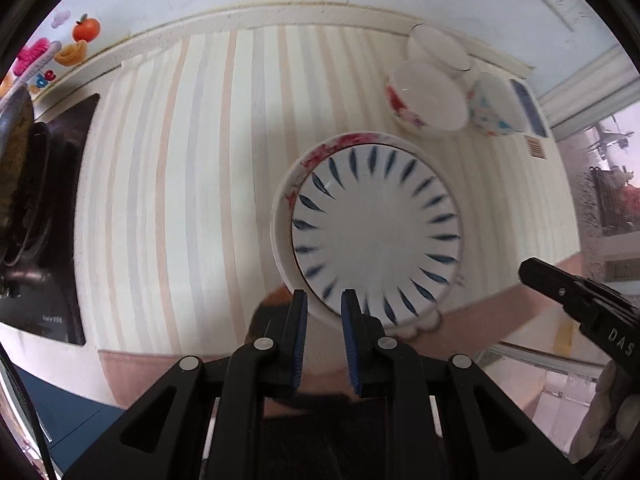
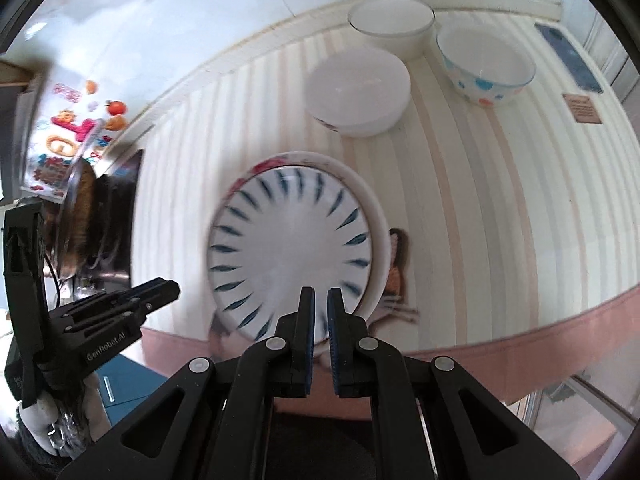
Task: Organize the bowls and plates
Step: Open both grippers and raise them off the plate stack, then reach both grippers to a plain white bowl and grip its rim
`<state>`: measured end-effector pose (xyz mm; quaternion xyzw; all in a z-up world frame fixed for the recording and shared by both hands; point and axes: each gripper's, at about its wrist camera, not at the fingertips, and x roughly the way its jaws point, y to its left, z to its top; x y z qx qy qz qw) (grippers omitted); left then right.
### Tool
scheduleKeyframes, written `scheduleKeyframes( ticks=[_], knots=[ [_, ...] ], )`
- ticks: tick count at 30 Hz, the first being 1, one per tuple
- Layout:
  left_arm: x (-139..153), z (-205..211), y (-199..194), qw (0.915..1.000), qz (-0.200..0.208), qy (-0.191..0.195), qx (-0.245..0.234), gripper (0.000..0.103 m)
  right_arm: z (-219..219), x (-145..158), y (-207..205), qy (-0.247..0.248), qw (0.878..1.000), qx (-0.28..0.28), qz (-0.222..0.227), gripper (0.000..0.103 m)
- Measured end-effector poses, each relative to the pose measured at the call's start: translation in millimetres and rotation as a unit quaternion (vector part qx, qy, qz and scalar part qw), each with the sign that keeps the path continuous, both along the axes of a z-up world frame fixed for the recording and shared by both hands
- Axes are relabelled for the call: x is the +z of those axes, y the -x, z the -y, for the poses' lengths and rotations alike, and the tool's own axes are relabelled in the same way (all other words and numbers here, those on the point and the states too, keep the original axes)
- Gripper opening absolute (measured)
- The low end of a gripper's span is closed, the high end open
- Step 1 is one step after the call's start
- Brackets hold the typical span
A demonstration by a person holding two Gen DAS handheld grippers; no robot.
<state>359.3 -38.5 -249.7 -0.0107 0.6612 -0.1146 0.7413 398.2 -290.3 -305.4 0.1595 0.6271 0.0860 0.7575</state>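
A white plate with blue dashes [image 1: 376,228] lies stacked on a larger plate with a red flower rim [image 1: 285,200] on the striped tablecloth. Both also show in the right wrist view: the blue-dash plate [image 2: 292,248] on the flower-rim plate [image 2: 372,204]. My left gripper [image 1: 325,298] hovers at the stack's near edge, jaws slightly apart and empty. My right gripper [image 2: 321,294] sits over the near edge of the plates, jaws almost closed with a thin gap and nothing between them. Three bowls stand at the back: a red-flowered bowl [image 1: 426,98], a clear bowl [image 1: 438,48] and a blue-dotted bowl [image 1: 496,106].
A dark cooktop with a pan [image 1: 44,208] lies at the left. A small card [image 2: 582,108] and a dark blue item [image 2: 568,56] lie at the far right of the table [image 1: 180,160]. The table's pink front edge [image 2: 520,320] is close to both grippers.
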Motion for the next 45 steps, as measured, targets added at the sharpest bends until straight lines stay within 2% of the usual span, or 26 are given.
scheduleKeyframes(
  ticks=[5,12,20,26,27,28,30,33,37,40,45],
  knots=[
    [33.8,-7.8,23.3,0.9998,0.013,0.017,-0.002,0.015,-13.4,43.9,36.2,-0.008,1.0,0.004,0.028,0.009],
    [63.2,-9.7,48.4,0.9988,0.039,0.024,-0.017,0.015,-25.0,89.5,82.2,-0.016,0.998,0.003,0.057,0.009],
    [81.7,-7.7,62.1,0.9971,0.065,0.032,-0.022,0.015,-32.5,108.7,103.3,-0.015,0.997,0.004,0.072,0.009],
    [79.5,0.0,42.1,0.996,0.082,0.036,0.001,0.017,-18.7,103.1,96.8,-0.028,0.998,-0.003,0.065,0.013],
    [76.8,2.4,35.9,0.996,0.082,0.035,0.005,0.021,-13.4,101.2,92.4,-0.027,0.998,-0.004,0.063,0.02],
    [73.4,5.3,28.2,0.996,0.08,0.038,0.012,0.023,-8.7,99.3,87.9,-0.029,0.998,-0.007,0.062,0.032],
    [65.5,12.2,9.9,0.9957,0.077,0.043,0.027,0.023,7.0,92.1,72.7,-0.041,0.997,-0.013,0.059,0.047],
    [49.1,29.9,-27.3,0.9953,0.07,0.05,0.046,0.023,28.2,80.0,47.5,-0.042,0.997,-0.019,0.057,0.047],
    [20.7,56.5,-80.5,0.9956,0.047,0.047,0.066,0.023,66.6,52.1,-8.1,-0.037,0.998,-0.034,0.043,0.047],
    [-13.9,79.8,-127.0,0.9958,0.017,0.039,0.081,0.023,90.9,30.0,-53.1,-0.048,0.998,-0.038,0.033,0.047],
    [-66.0,105.6,-182.9,0.9941,-0.029,0.032,0.099,0.023,113.6,-15.6,-131.4,-0.053,0.998,-0.027,0.018,0.046]
  ],
)
